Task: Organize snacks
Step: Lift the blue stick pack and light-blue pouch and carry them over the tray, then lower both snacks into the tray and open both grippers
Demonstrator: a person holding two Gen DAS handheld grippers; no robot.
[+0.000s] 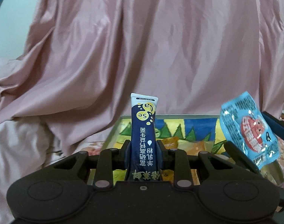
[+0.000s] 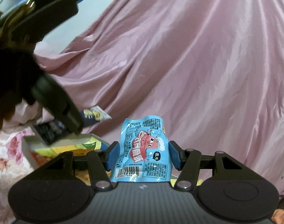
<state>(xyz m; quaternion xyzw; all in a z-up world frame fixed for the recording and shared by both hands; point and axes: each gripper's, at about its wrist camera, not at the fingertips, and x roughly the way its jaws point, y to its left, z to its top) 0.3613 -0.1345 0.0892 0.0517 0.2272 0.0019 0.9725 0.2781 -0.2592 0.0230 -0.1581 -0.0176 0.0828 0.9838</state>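
Note:
My left gripper (image 1: 143, 144) is shut on a navy stick sachet (image 1: 143, 130) with a white top and yellow circles, held upright over the tray. To its right a light blue snack packet (image 1: 248, 130) with a red cartoon hangs in the air between dark fingers (image 1: 237, 155). In the right wrist view that same packet (image 2: 140, 130) sits crumpled between the blue pads of my right gripper (image 2: 143, 154), which is shut on it. The left gripper (image 2: 72, 123) shows at upper left there, the sachet's tip (image 2: 97, 114) poking out past it.
A shallow tray (image 1: 170, 115) with a colourful printed floor lies below both grippers and holds several orange packets (image 1: 171, 141). Its corner (image 2: 27, 145) rests on floral cloth (image 2: 7, 149). A pink satin sheet (image 1: 160, 46) drapes behind everything.

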